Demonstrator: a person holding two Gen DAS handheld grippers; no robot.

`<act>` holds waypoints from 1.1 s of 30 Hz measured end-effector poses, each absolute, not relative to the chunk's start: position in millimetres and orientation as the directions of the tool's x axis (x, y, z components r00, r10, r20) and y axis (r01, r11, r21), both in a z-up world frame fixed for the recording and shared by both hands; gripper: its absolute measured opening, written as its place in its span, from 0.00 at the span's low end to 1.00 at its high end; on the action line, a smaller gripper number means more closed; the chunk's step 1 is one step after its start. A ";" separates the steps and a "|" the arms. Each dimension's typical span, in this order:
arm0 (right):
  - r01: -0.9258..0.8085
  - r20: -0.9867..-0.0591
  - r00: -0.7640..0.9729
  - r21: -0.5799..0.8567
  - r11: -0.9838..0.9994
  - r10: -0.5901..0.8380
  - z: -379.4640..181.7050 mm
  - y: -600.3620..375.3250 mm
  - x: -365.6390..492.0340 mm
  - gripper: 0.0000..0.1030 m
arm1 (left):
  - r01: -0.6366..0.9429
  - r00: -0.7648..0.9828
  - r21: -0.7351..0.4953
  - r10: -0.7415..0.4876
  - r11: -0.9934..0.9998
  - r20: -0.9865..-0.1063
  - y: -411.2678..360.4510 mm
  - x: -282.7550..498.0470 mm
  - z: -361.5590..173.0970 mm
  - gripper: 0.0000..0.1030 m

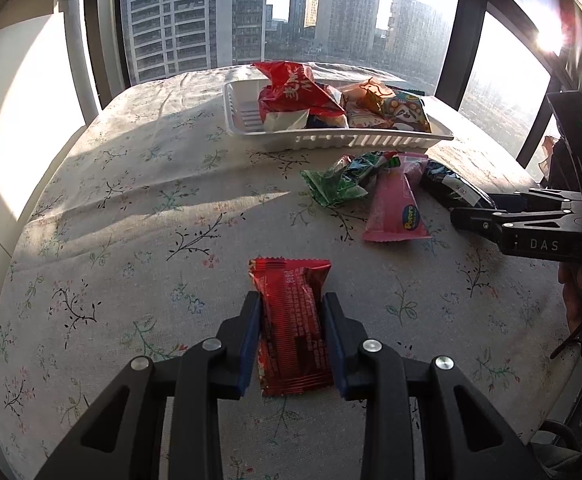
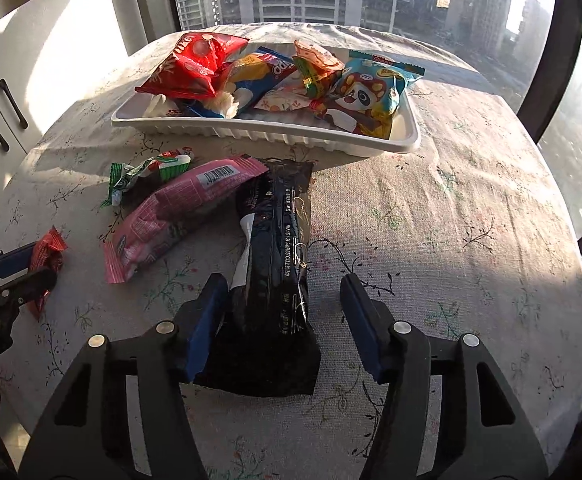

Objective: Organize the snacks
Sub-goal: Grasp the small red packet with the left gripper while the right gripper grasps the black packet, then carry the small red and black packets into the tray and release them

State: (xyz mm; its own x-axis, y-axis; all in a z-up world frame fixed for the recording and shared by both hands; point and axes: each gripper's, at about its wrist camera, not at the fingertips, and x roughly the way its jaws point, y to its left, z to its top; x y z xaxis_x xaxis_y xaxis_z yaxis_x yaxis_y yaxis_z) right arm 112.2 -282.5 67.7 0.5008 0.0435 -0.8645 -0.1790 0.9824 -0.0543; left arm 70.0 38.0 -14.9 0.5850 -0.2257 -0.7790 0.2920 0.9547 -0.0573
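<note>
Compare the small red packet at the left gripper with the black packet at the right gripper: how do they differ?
The red packet is short and bright red; the black packet is longer and dark.
The left gripper has both pads pressed on the red packet; the right gripper touches the black packet with one pad only, with a gap on the other side.
Both lie on the floral tablecloth, outside the white tray.

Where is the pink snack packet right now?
The pink packet lies on the tablecloth in front of the white tray, between the green wrapper and the black packet; in the left wrist view it is right of centre.
</note>
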 end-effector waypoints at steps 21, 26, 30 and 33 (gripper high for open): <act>-0.190 -0.834 0.533 0.044 0.981 0.140 70.1 -303.9 102.5 0.25 | 0.253 0.586 -0.081 -0.219 0.964 -0.781 46.1 64.4 -11.8 0.26; -0.153 -0.803 0.568 0.111 0.982 0.179 76.9 -324.0 82.7 0.25 | 0.243 0.589 -0.123 -0.247 0.962 -0.769 50.9 62.2 -9.0 0.26; -0.121 -0.779 0.595 0.159 0.980 0.199 83.3 -341.2 68.4 0.25 | 0.251 0.592 -0.164 -0.286 0.954 -0.754 51.5 61.3 -3.8 0.26; -0.096 -0.767 0.609 0.181 0.979 0.201 87.2 -354.9 62.9 0.25 | 0.253 0.597 -0.174 -0.295 0.952 -0.746 51.3 62.4 0.0 0.26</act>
